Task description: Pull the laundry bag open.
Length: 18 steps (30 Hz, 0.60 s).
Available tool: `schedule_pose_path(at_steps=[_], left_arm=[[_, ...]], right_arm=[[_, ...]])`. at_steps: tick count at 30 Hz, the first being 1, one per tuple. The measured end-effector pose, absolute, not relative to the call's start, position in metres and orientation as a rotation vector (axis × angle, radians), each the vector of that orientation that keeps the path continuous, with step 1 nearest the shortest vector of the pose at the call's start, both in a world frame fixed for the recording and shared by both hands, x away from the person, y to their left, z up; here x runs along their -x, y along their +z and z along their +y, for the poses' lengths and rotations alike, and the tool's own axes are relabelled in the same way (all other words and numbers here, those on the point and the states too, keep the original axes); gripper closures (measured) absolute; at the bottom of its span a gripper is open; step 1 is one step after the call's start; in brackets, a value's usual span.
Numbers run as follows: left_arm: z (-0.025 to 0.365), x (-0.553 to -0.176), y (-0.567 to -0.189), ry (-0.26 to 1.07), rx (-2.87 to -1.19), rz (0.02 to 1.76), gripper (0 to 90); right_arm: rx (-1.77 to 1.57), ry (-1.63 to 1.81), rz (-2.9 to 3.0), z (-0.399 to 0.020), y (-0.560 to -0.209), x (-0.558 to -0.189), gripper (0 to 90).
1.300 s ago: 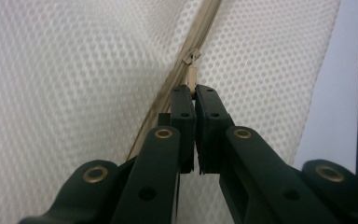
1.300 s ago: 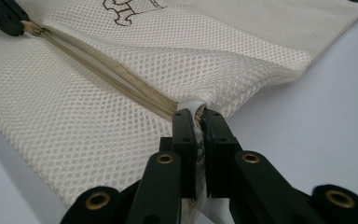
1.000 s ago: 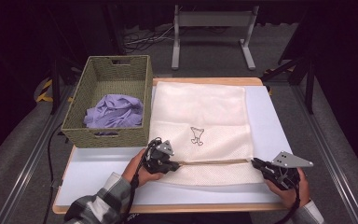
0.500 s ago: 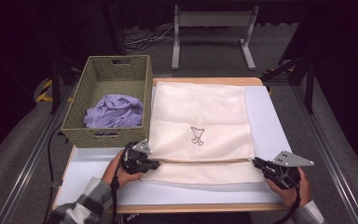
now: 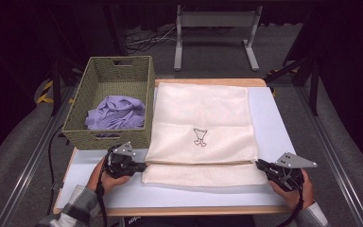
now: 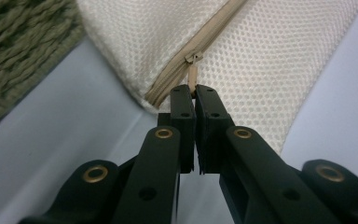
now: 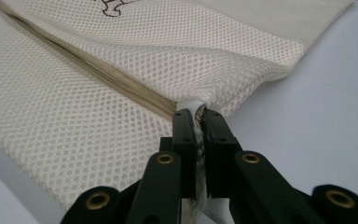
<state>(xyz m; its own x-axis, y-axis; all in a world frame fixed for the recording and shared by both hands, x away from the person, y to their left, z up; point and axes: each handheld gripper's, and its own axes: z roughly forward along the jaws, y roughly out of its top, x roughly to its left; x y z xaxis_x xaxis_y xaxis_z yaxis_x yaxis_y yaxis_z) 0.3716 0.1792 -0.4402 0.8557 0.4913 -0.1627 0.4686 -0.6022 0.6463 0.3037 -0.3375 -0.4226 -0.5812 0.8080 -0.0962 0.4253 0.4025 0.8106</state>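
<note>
A big cream mesh bag (image 5: 203,127) lies flat in the middle of the white tabletop (image 5: 274,118). A small dark drawing sits near the middle of the bag. A zipper (image 5: 201,163) runs across the bag near the bottom of the high view.

The left claw (image 5: 142,166) is at the lower left of the high view, at the left end of the zipper. In the left gripper view its jaws are squeezed tight on the little tan zipper pull (image 6: 193,77).

The right claw (image 5: 260,165) is at the lower right of the high view, at the bag's right edge. In the right gripper view its jaws are pressed together on the end of the bag, just where the zipper stops, and a bit of cloth is pinched between them.

A green woven basket (image 5: 78,125) stands at the upper left of the high view, right beside the bag. A crumpled purple cloth (image 5: 116,112) lies inside it.
</note>
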Motion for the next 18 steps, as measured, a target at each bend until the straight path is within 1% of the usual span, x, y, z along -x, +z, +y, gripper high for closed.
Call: schedule_pose_path(at_steps=[2, 5, 18], left_arm=[[0.184, -0.372, -0.441, 0.060, -2.318, 0.717, 87.1], [0.194, -0.371, -0.447, 0.031, -2.286, 0.740, 87.0], [0.195, -0.368, -0.447, 0.077, -2.280, 0.732, 86.8]], right_arm=[[-1.055, 1.050, 2.180, -0.338, -0.423, -0.304, 85.3], [-1.071, 1.054, 2.174, -0.340, -0.423, -0.304, 85.3], [-1.075, 1.054, 2.190, -0.340, -0.425, -0.305, 85.2]])
